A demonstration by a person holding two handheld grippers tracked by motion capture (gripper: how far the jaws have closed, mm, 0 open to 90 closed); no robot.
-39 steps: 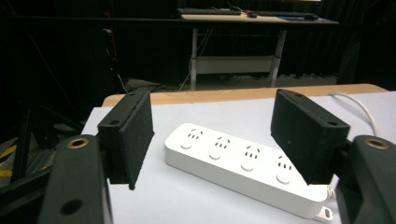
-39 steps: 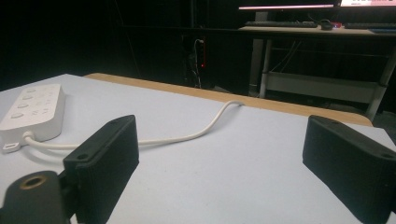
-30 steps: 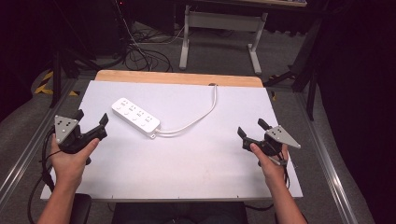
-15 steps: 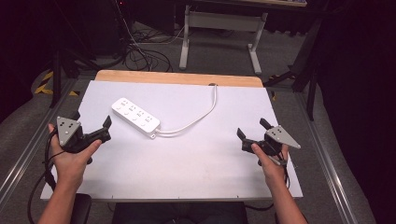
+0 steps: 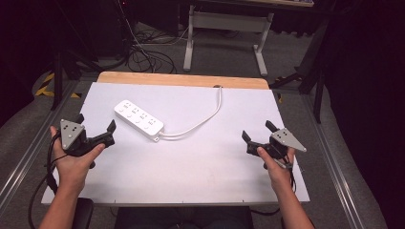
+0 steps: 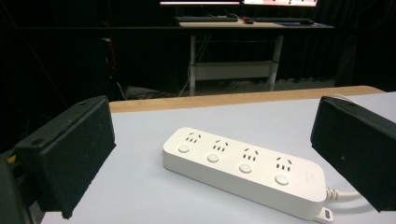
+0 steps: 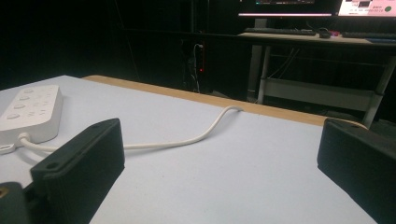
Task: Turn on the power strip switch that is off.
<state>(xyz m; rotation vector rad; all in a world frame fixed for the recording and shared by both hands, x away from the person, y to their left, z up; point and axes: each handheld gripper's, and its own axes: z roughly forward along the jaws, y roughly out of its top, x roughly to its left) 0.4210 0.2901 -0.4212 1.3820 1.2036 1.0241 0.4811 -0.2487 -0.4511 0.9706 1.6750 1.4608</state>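
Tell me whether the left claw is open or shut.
Open. In the left gripper view its two black jaws stand wide apart, with the white power strip lying on the table between and beyond them, untouched. The left claw holds nothing.

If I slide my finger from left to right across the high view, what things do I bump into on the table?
Left gripper → white power strip → its white cable → right gripper.
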